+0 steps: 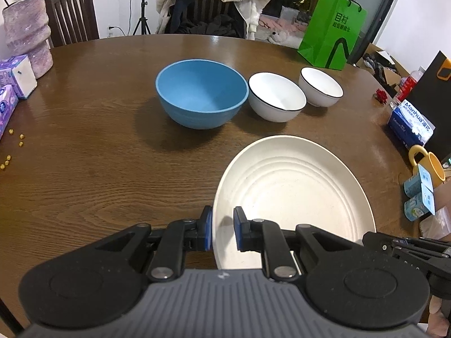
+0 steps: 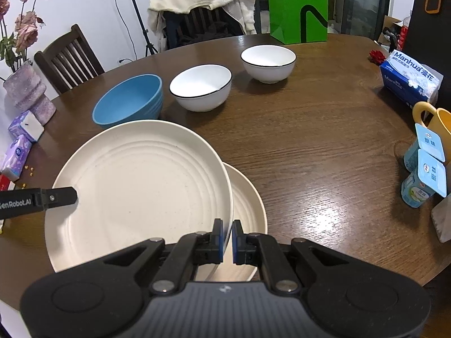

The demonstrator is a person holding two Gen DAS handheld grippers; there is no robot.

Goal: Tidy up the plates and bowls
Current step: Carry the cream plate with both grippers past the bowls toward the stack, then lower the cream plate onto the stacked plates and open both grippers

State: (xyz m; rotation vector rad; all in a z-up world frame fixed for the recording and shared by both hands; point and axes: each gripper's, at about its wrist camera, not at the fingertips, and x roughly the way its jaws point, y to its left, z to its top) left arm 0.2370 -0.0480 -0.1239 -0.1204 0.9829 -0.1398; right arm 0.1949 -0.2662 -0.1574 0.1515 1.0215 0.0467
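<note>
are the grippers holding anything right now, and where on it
Both grip the upper cream plate by its rim: the left gripper on its left edge, the right gripper on its right edge.

Lower plate mostly hidden under upper plate in right wrist view; only its right crescent shows, and it's not visible at all in left wrist view. Upper plate's near rim covered by the gripper bodies in both views. Blue bowl: near side hidden behind upper plate's rim. Left gripper cut by frame edge, fingertips can't be made out there. Yellow mug cut off at right edge, partly behind yogurt cups. Small yellow bits on table: too small to ID.
</note>
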